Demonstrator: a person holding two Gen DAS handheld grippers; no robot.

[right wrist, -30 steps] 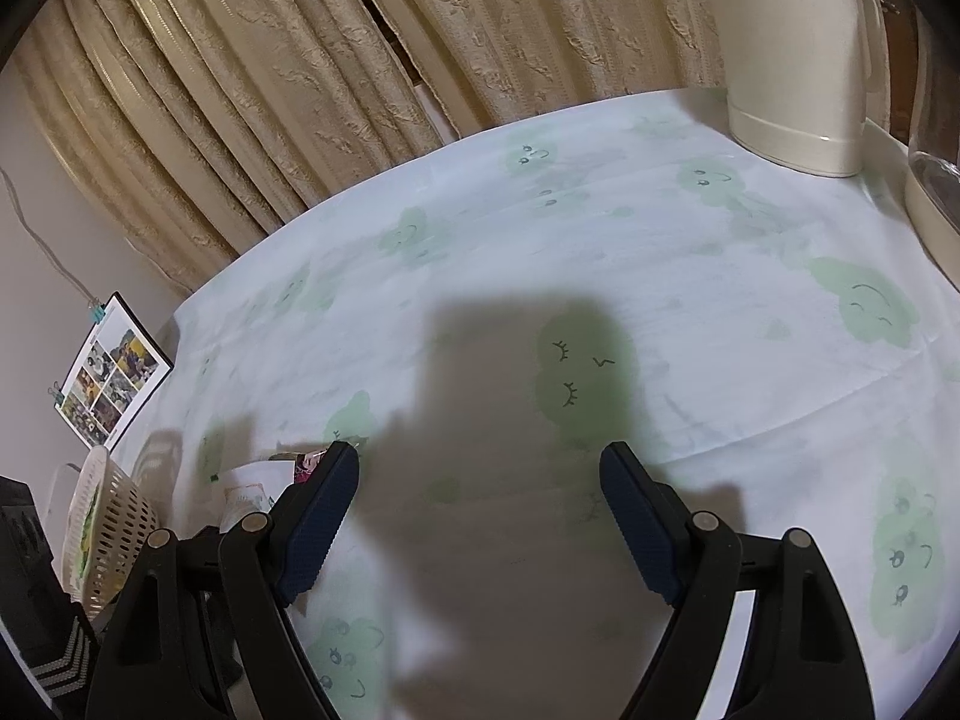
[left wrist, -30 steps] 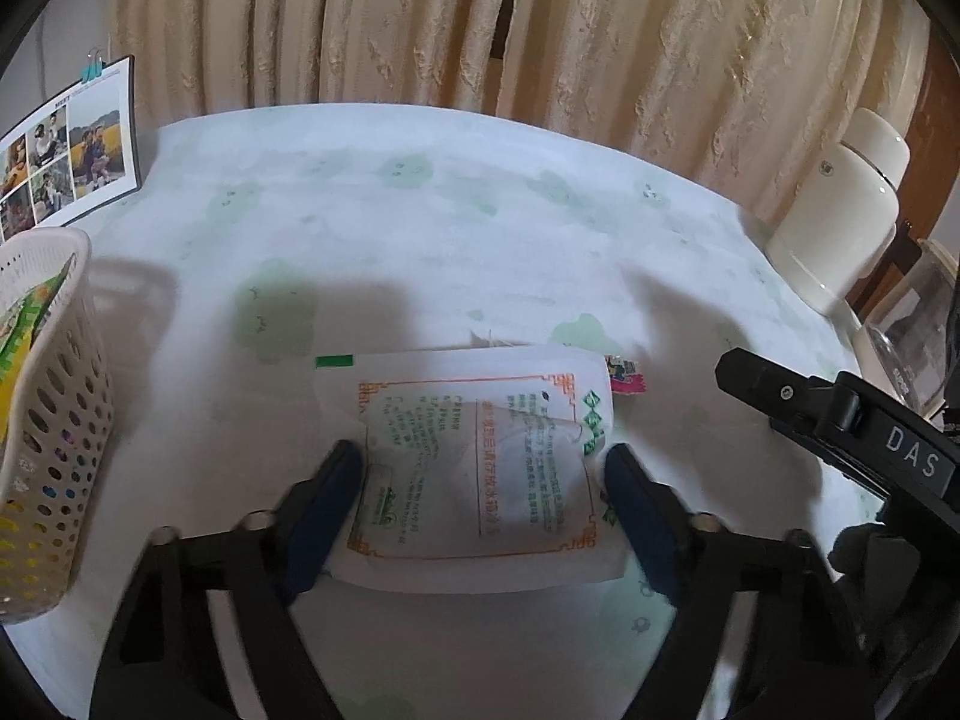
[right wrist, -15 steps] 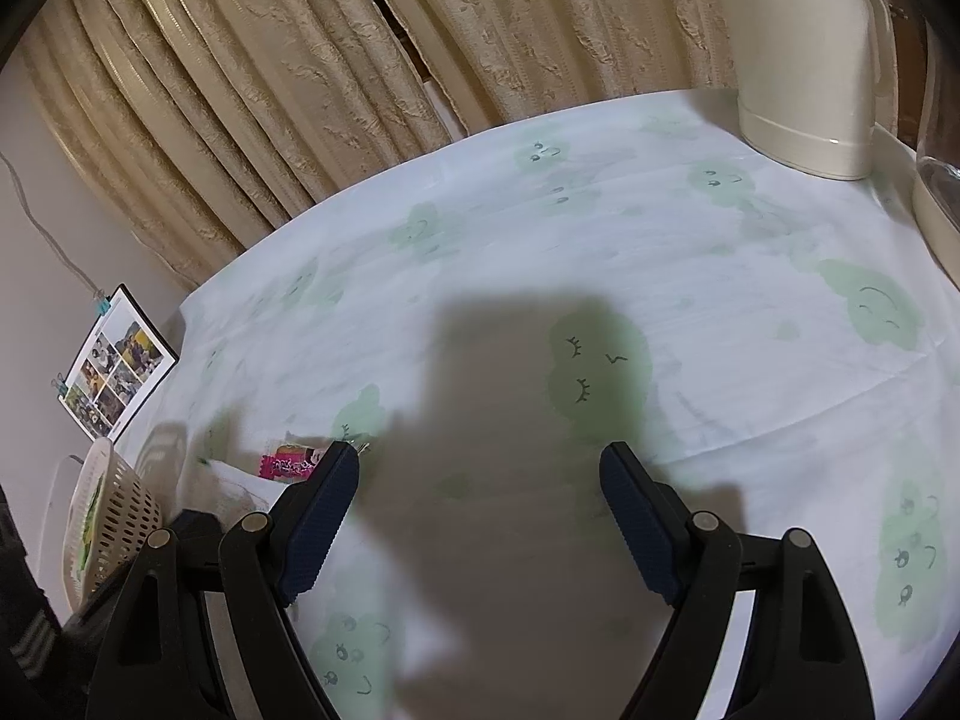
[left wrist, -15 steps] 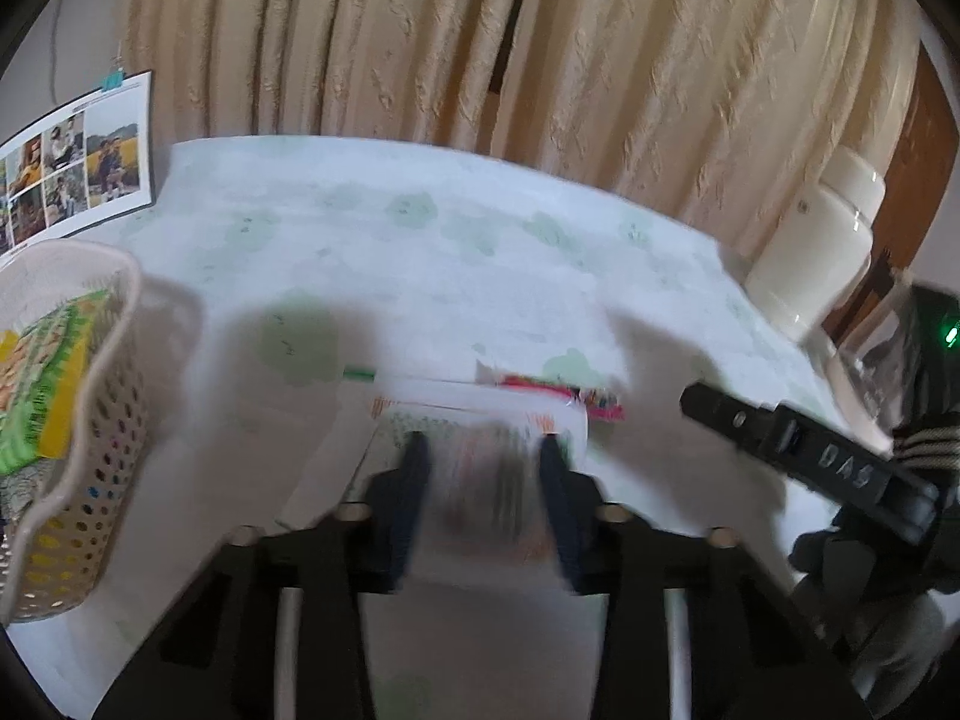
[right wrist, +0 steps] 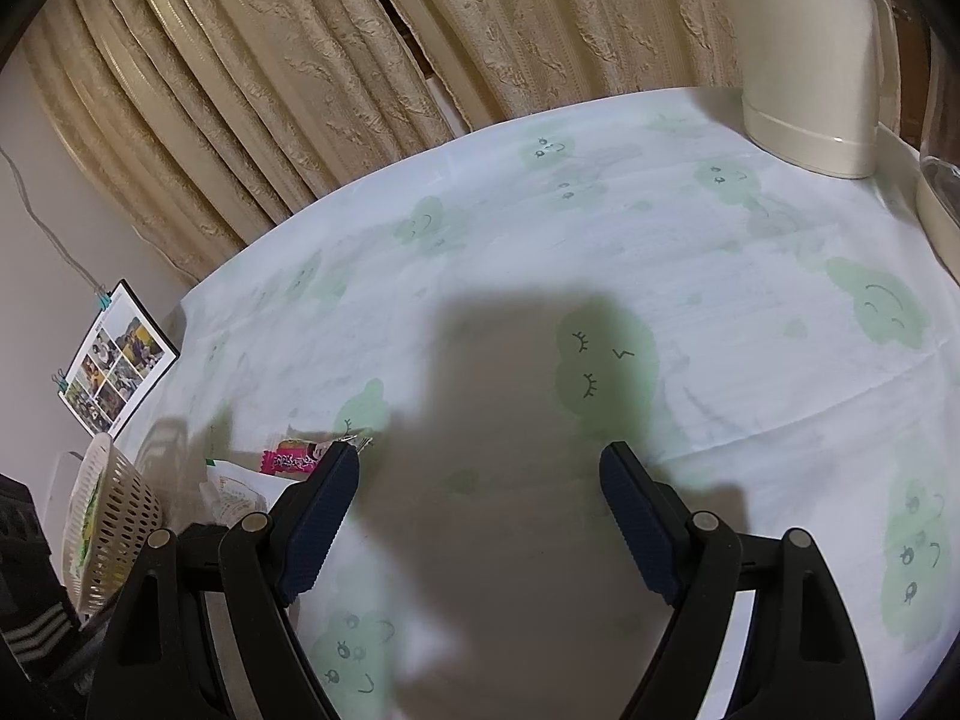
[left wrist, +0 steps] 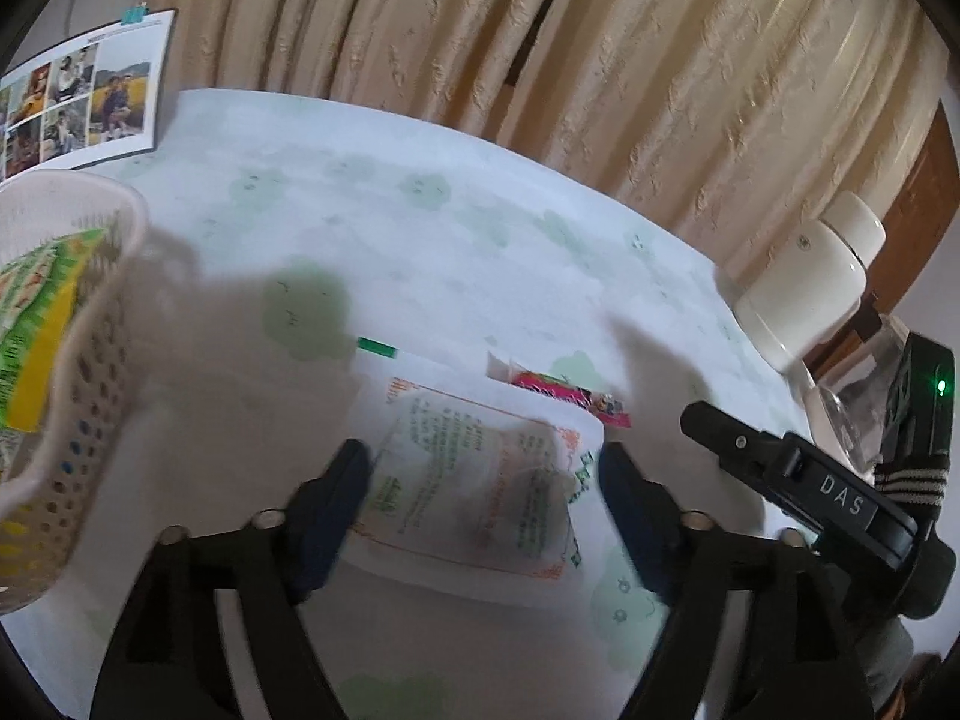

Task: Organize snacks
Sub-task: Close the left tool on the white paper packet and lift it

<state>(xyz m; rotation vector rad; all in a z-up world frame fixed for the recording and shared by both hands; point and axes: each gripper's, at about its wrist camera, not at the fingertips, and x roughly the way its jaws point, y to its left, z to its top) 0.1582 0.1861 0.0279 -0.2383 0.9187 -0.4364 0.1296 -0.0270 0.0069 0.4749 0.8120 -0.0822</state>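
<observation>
Left wrist view: left hand-held gripper [left wrist: 483, 489] spread wide, released, its blue pads on either side of a white snack packet [left wrist: 480, 480] with orange border and green print; packet looks blurred, whether pads touch it cannot be told. Packet lies on the table [left wrist: 420, 228], cloth white with green cloud faces. Pink snack stick [left wrist: 564, 396] just beyond packet at 1 o'clock. White perforated basket [left wrist: 78, 360] at 9 o'clock, green-yellow packets [left wrist: 36, 324] inside. Photo collage [left wrist: 78, 96] at 10 o'clock, cream kettle [left wrist: 810, 294] at 2 o'clock, beige curtain [left wrist: 540, 42] behind. Right hand-held gripper body, marked DAS, at 3 o'clock.

Right wrist view: right hand-held gripper [right wrist: 480, 501] released, jaws wide apart, nothing between them, bare cloth and shadow beneath. Pink snack stick [right wrist: 291, 459] just past left pad at 9 o'clock, white packet corner [right wrist: 237, 489] beside it, basket [right wrist: 114, 528] at 8 o'clock. Kettle [right wrist: 804, 54] at 1 o'clock, photo collage [right wrist: 117, 360] at 10 o'clock.
</observation>
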